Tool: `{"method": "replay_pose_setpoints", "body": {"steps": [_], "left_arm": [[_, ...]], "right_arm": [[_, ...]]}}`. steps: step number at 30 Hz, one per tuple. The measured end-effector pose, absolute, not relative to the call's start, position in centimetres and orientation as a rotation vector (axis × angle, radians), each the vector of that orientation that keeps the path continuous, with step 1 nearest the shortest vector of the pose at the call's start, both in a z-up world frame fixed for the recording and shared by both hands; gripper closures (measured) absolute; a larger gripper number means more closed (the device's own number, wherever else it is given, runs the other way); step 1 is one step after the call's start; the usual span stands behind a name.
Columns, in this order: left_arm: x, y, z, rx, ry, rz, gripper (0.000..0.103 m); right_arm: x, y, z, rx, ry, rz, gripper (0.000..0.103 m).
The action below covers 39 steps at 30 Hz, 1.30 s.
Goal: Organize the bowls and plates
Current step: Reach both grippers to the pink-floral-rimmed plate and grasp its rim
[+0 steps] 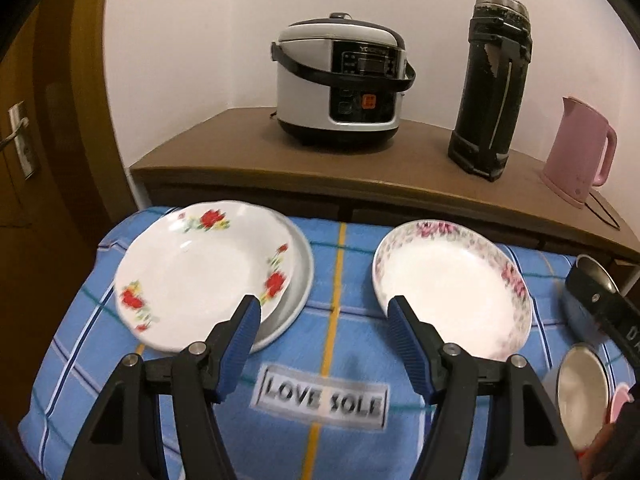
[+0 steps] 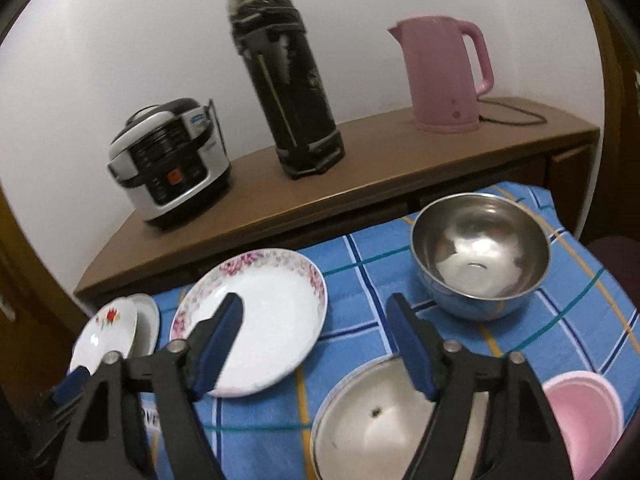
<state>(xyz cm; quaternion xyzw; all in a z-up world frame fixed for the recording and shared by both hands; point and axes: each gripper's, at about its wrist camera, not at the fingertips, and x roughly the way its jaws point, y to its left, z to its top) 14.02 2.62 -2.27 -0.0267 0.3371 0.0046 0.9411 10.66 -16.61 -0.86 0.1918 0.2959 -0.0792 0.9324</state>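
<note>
My left gripper [image 1: 322,310] hangs with jaws apart, nothing between them, over the blue checked cloth [image 1: 332,272]. The red-flowered plate [image 1: 200,276] sits stacked on a plain plate [image 1: 301,276] at centre left, the pink-flowered plate [image 1: 452,288] at centre right. My right gripper [image 2: 316,308] is likewise released; steel bowl [image 2: 480,256] upper right, steel pan [image 2: 368,420] below.

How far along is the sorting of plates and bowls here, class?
Done: the red-flowered plate already sits on a plain plate, so one stack has begun. In hand: nothing; the left tongs and right tongs both stand open and empty. Left: the pink-flowered plate lies alone, and the deep steel bowl, the near steel bowl and the pink bowl are unstacked.
</note>
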Motion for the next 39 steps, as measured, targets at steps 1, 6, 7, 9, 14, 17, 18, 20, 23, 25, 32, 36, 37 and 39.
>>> {"method": "replay_pose_setpoints", "body": {"steps": [1,6,7,9,14,17,18,20,23,25,32,36,37,39], "left_arm": [[14.7,2.3,-2.4,-0.052,0.694,0.007,0.035],[18.0,1.8,-3.2,-0.104,0.738,0.021,0.035],[18.7,1.8,-3.5,-0.12,0.75,0.026,0.035],[19.9,1.7,-3.9,-0.129,0.768,0.04,0.035],[22.1,1.5,-4.7,-0.159,0.811,0.031,0.035],[23.2,0.8,-5.3,-0.153,0.839,0.014,0.035],[23.4,0.6,-5.5,-0.145,0.842,0.008,0.035],[23.7,0.3,-5.7,-0.131,0.845,0.006,0.035],[24.2,0.3,-6.1,-0.146,0.858,0.003,0.035],[24.4,0.3,-6.4,-0.155,0.865,0.002,0.035],[24.8,-0.8,-7.4,-0.102,0.885,-0.045,0.035],[25.0,-0.9,-7.3,-0.104,0.881,-0.06,0.035],[25.0,-1.0,-7.4,-0.099,0.882,-0.064,0.035],[24.8,-1.2,-7.6,-0.08,0.879,-0.067,0.035]], "right_arm": [[11.3,-16.5,-1.0,0.402,0.612,-0.179,0.033],[14.3,-15.5,-1.8,0.401,0.663,-0.218,0.045],[15.1,-15.5,-2.1,0.407,0.685,-0.227,0.049],[16.3,-15.8,-2.9,0.442,0.733,-0.236,0.05],[17.9,-15.7,-3.7,0.423,0.772,-0.265,0.05],[18.4,-16.1,-4.2,0.433,0.793,-0.278,0.05],[18.6,-16.3,-4.4,0.449,0.803,-0.281,0.05],[18.9,-16.5,-4.7,0.46,0.821,-0.292,0.05],[19.3,-15.8,-5.0,0.43,0.839,-0.34,0.049],[19.8,-15.3,-5.3,0.408,0.849,-0.329,0.049],[20.3,-16.0,-6.4,0.392,0.877,-0.328,0.051],[20.7,-16.5,-7.1,0.365,0.887,-0.29,0.061],[20.8,-16.7,-7.3,0.377,0.88,-0.27,0.063],[20.9,-16.5,-7.4,0.379,0.876,-0.246,0.065]]}}
